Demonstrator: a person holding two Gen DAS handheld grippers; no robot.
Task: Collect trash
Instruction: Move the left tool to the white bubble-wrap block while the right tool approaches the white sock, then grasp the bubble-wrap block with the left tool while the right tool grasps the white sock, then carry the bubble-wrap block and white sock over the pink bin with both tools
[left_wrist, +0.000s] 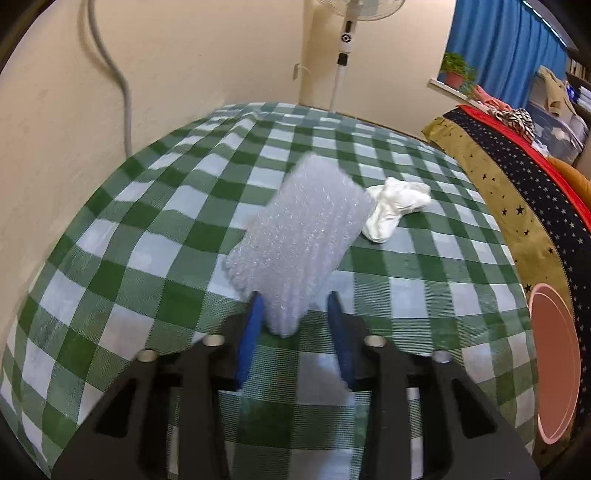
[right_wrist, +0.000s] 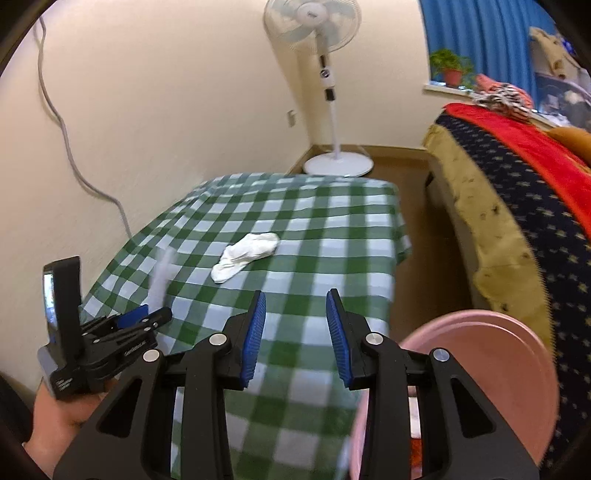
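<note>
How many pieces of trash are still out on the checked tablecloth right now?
2: a bubble wrap piece standing between the left gripper fingers, and a crumpled white tissue lying just beyond it, mid-table. The grippers may hide something nearer.

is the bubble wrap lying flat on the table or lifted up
Lifted: the bubble wrap stands up off the checked tablecloth, its lower end between the left gripper's fingers.

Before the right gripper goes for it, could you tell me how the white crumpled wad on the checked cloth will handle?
The white wad looks soft and creased, so probably floppy and light. It lies flat on the checked cloth, so unlikely to roll.
</note>
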